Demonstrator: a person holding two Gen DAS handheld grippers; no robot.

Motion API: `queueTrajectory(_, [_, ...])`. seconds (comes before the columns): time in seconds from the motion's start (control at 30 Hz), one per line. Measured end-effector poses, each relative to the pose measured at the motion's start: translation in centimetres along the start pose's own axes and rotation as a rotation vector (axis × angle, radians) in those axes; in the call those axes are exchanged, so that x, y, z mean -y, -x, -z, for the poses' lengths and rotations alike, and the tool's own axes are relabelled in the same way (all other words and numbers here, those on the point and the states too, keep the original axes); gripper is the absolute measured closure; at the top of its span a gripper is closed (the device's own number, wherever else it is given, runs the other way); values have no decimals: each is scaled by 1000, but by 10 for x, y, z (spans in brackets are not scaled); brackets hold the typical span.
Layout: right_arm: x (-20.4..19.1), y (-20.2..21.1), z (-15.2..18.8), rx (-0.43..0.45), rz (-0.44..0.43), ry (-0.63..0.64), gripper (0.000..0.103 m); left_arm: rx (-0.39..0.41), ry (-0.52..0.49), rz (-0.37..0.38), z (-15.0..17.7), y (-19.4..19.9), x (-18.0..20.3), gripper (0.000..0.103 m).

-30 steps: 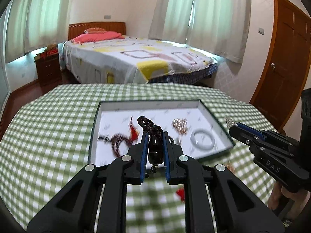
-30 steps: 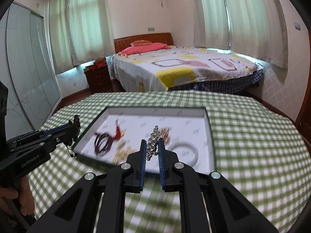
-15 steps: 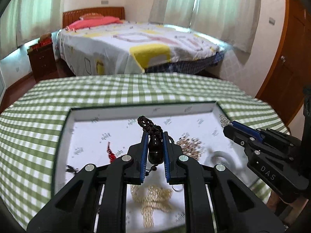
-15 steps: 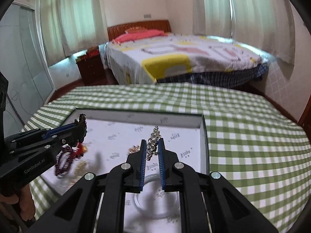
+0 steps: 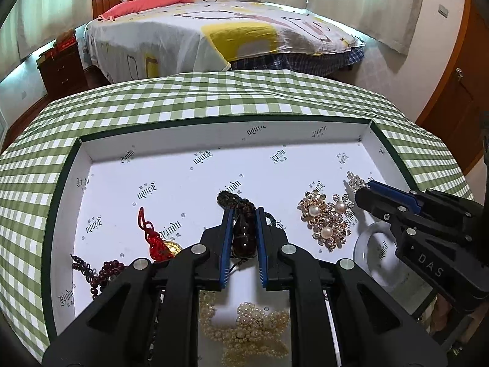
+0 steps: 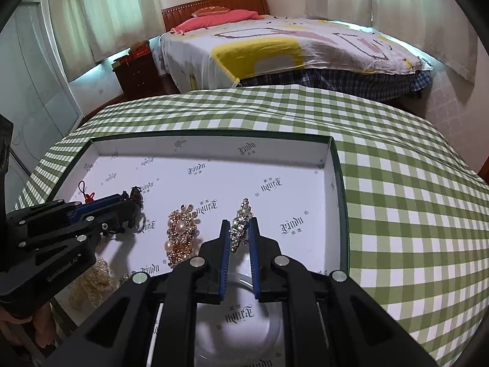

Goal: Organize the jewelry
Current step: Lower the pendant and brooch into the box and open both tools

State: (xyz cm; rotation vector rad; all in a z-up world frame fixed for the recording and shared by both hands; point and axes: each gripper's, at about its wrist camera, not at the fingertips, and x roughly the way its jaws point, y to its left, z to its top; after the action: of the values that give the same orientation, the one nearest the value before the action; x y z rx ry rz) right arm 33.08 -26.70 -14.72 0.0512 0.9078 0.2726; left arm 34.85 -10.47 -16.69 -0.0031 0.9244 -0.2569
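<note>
A shallow white-lined box (image 5: 214, 128) (image 6: 214, 142) lies on the green checked table. My left gripper (image 5: 243, 214) is shut on a dark brown pendant with a knotted cord (image 5: 243, 232), low over the box middle. My right gripper (image 6: 240, 224) is shut on a rhinestone brooch (image 6: 240, 226) over the box's right part; it also shows in the left wrist view (image 5: 363, 192). In the box lie a gold pearl brooch (image 5: 325, 218) (image 6: 180, 235), a red tassel charm (image 5: 152, 238), dark red beads (image 5: 104, 273), a pearl strand (image 5: 250, 327) and a clear bangle (image 5: 366, 250).
The checked tablecloth (image 6: 397, 198) reaches the table edge on the right. A bed (image 5: 214, 30) and a dark wooden nightstand (image 5: 61, 67) stand beyond the table. A wooden door (image 5: 452, 98) is at the far right.
Both grippers have moved forward and down over the box, still holding their pieces. The box now fills the lower half of both views.
</note>
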Motion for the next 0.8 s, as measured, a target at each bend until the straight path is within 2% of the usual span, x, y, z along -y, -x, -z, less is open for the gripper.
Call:
queueTrajectory(0.23, [2,5,3,9,2,-8,80,-10,11,-1,0,2,0,84])
queueTrajectory(0.3, [2,9,3,21,0,-11,79,-1,16,-1,0,5,-1,74])
queueTrajectory(0.37, [2,16,5,37,0,-13,77,16,21,1,0,11,-1,72])
queueTrajectory(0.47, [1,29,7,66,3,-13,74,51,21,1,3,24,-1,69])
queueTrajectory(0.57, [-2,44,8,97,5,-14,72,110,22,-5,7,43,0,56])
queueTrajectory(0.8, [-10,80,16,167,33,0,70,251,29,-35,21,96,0,53])
